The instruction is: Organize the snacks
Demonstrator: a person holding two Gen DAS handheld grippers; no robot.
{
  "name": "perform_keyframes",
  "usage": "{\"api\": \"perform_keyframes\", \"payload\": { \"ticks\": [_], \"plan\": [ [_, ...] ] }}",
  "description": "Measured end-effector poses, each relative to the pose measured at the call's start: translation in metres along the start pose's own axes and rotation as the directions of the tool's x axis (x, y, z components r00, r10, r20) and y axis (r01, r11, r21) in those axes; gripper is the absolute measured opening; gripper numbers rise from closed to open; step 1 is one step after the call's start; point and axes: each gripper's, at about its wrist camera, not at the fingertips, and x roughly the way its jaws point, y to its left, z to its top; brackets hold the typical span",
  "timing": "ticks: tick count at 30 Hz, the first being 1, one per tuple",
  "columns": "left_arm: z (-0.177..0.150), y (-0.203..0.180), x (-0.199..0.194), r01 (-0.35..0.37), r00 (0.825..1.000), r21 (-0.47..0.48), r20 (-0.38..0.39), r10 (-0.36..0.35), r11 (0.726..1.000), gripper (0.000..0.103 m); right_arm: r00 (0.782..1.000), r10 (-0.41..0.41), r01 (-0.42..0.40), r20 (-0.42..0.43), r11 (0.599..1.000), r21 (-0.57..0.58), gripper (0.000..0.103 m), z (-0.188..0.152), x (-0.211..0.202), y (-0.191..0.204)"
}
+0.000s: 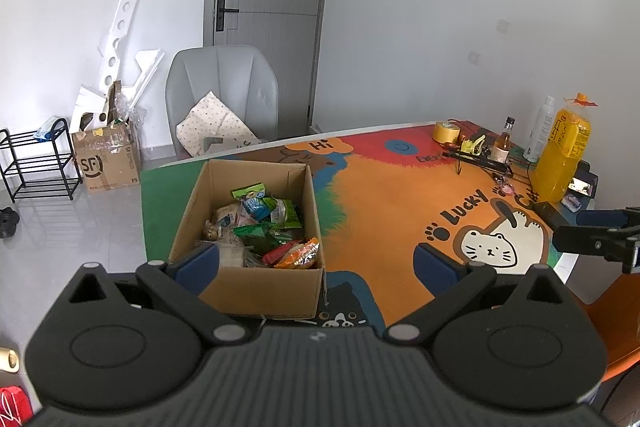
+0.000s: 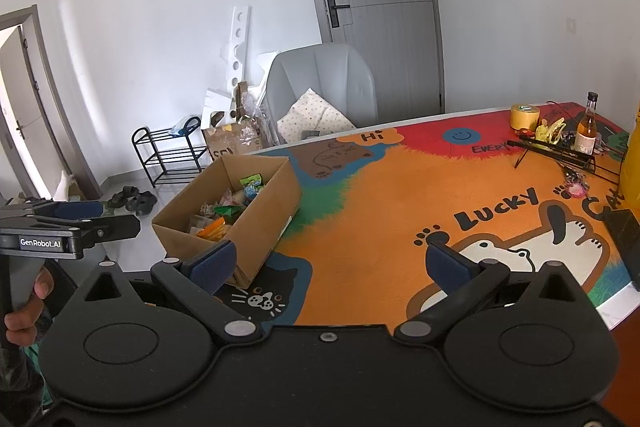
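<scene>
An open cardboard box (image 1: 208, 195) stands on the colourful cat mat (image 1: 392, 211) and holds several snack packets (image 1: 272, 227), green, blue, red and orange. It also shows in the right wrist view (image 2: 276, 203) with the packets (image 2: 224, 215) inside. My left gripper (image 1: 316, 263) is open and empty, held above the box's near edge. My right gripper (image 2: 332, 263) is open and empty, above the mat to the right of the box. Each gripper shows in the other's view, the right one at the right edge of the left wrist view (image 1: 596, 239) and the left one at the left edge of the right wrist view (image 2: 72, 223).
At the table's far right stand a yellow tape roll (image 1: 446, 132), a small glass bottle (image 1: 503, 143), a large orange juice jug (image 1: 562, 155) and a black wire rack (image 1: 480, 161). A grey chair (image 1: 222, 95) stands behind the table. A shoe rack (image 1: 36, 163) and an SF carton (image 1: 108, 163) are on the floor.
</scene>
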Motion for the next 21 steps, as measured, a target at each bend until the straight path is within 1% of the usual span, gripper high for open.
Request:
{"api": "perform_keyframes", "payload": {
  "ticks": [21],
  "plan": [
    [-0.0028, 0.0003, -0.0004, 0.002, 1.000, 0.010, 0.001, -0.002, 1.000, 0.103, 1.000, 0.001, -0.001, -0.010, 1.000, -0.006, 0.103, -0.0011, 0.0005, 0.0032]
  ]
}}
